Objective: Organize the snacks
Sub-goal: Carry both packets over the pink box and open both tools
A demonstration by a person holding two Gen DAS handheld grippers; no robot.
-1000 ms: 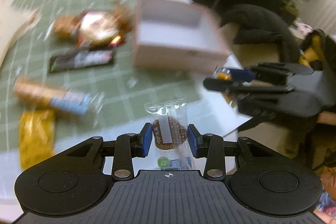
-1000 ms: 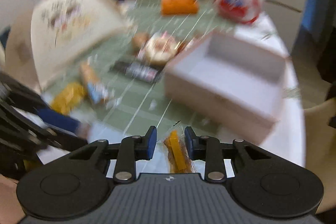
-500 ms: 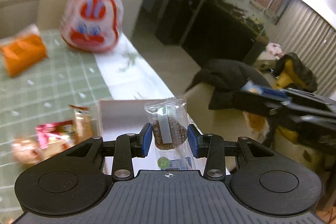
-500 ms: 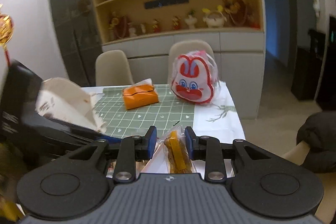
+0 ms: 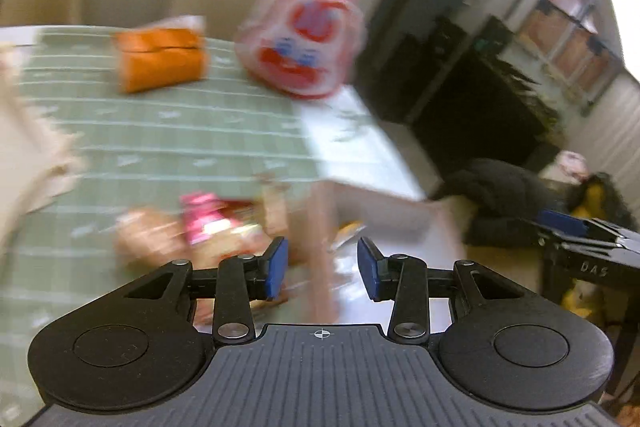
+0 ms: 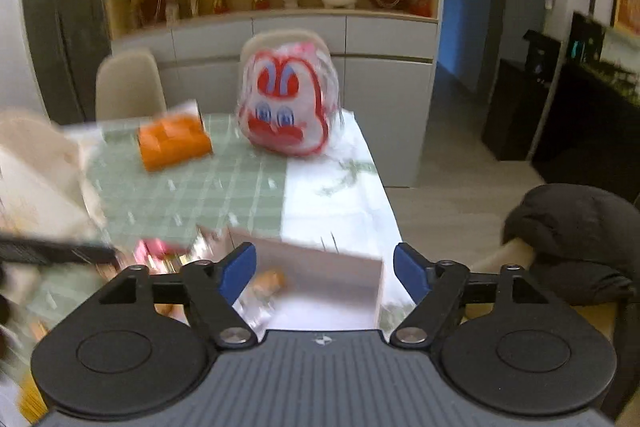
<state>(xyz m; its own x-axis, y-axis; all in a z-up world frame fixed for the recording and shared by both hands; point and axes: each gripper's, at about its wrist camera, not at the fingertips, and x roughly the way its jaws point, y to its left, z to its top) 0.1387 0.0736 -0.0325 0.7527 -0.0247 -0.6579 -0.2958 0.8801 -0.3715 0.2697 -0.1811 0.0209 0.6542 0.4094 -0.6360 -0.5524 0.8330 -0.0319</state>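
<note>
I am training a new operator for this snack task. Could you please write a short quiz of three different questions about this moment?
1. True or false: the left gripper holds a snack packet.
2. Multiple choice: where does the orange-filled packet lie? A) inside the white box B) on the orange pack C) beside the rabbit bag
3. Fill in: the right gripper is ____ (open or shut).

Key:
1. False; it is open, with nothing between its pads.
2. A
3. open

Box [image 6: 320,267] at table [image 6: 332,187] edge, snack [image 6: 272,281] inside (blurred), rabbit bag [image 6: 288,107] behind, pouch [image 6: 174,143] left
</note>
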